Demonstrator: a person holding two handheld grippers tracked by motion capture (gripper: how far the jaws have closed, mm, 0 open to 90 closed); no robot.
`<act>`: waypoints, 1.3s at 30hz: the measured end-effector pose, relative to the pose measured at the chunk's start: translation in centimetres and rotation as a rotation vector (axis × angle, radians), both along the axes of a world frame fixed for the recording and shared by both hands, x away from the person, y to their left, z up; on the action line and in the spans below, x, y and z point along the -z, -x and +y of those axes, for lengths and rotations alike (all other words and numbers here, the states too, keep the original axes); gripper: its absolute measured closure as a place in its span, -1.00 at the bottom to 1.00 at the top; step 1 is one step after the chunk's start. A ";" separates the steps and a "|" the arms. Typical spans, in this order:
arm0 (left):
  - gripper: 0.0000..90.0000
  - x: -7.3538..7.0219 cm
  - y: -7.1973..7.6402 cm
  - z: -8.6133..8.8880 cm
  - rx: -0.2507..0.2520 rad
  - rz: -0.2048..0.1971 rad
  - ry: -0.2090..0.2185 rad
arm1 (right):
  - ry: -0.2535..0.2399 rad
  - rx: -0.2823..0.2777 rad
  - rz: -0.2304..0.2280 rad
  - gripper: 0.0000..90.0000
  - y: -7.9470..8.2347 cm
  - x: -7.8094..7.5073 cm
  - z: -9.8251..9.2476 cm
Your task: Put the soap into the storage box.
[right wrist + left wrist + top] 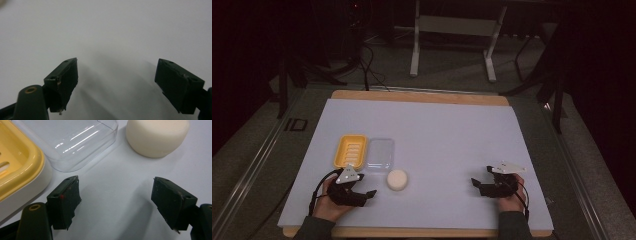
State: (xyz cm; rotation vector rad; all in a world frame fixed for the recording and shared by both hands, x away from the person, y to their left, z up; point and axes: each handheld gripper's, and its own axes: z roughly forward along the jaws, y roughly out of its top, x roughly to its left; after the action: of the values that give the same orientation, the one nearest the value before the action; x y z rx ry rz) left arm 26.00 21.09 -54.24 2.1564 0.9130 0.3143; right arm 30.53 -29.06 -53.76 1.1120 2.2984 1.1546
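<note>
A yellow soap dish [350,150] lies at the left of the white mat, with a clear plastic lid [380,154] beside it on its right. A round cream soap bar [397,179] rests just in front of the lid. My left gripper [367,194] sits low near the front left, open and holding nothing, a short way left of the soap. In the left gripper view the soap [157,135], the lid [72,140] and the dish [17,170] lie ahead of the spread jaws. My right gripper [478,186] rests open at the front right over bare mat [107,37].
The white mat [437,135] covers a wooden table whose edge [412,232] runs along the front. Beyond the table stand a white frame's legs [414,55] and cables [367,65] on a dark floor.
</note>
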 end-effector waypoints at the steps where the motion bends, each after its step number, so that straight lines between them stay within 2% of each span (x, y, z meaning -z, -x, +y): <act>1: -0.48 0.0 0.0 0.0 0.000 -0.003 -0.004 | -0.017 0.009 -0.002 -0.51 0.0 0.0 -0.2; 3: -0.48 0.0 0.1 -0.1 0.002 -0.008 -0.013 | -0.032 0.007 -0.009 -0.55 0.1 -0.1 -0.4; 6: -0.47 0.0 0.1 -0.1 -0.001 -0.009 -0.017 | -0.011 0.010 -0.011 -0.55 0.1 0.0 -0.1; 8: -0.40 -0.1 0.1 0.1 0.001 0.002 0.011 | 0.005 0.005 -0.012 -0.55 0.1 0.0 0.0; 9: -0.31 -0.1 0.0 0.4 0.025 0.025 0.058 | 0.008 0.003 -0.012 -0.55 0.1 0.0 0.0; 10: -0.22 -0.2 0.0 0.4 0.030 0.034 0.074 | 0.009 0.006 -0.007 -0.55 0.0 0.0 0.1; 14: -0.23 -0.8 0.0 0.4 0.038 0.023 0.064 | -0.001 0.014 0.001 -0.55 -0.1 0.0 0.0; 16: -0.23 -1.5 -0.1 0.4 0.052 0.012 0.077 | 0.001 0.011 0.002 -0.59 0.0 0.0 0.0; 17: -0.23 -1.7 -0.1 0.3 0.056 0.011 0.072 | 0.016 0.013 -0.004 -0.71 0.0 0.0 0.1; 18: -0.23 -2.0 -0.2 0.2 0.062 0.010 0.058 | 0.025 0.009 -0.009 -0.72 0.0 0.0 0.2; 19: -0.24 -2.3 -0.3 0.1 0.065 0.007 0.041 | 0.033 0.002 -0.013 -0.64 0.1 0.0 0.3; 23: -0.26 -3.0 -0.7 -0.6 0.104 0.005 0.003 | 0.059 -0.010 -0.026 -0.68 0.2 0.1 0.6; 26: -0.27 -3.2 -0.9 -1.2 0.127 0.004 -0.030 | 0.064 -0.007 -0.034 -0.69 0.3 0.1 0.6; 39: -0.32 -3.8 -1.5 -2.6 0.185 0.010 -0.112 | 0.068 -0.013 -0.034 -0.69 0.3 0.1 0.7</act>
State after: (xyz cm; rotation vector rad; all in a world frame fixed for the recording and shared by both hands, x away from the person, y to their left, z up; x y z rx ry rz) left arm 27.54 18.46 -50.47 2.3281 0.7099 0.2682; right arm 30.20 -28.38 -53.83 1.0460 2.3047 1.0833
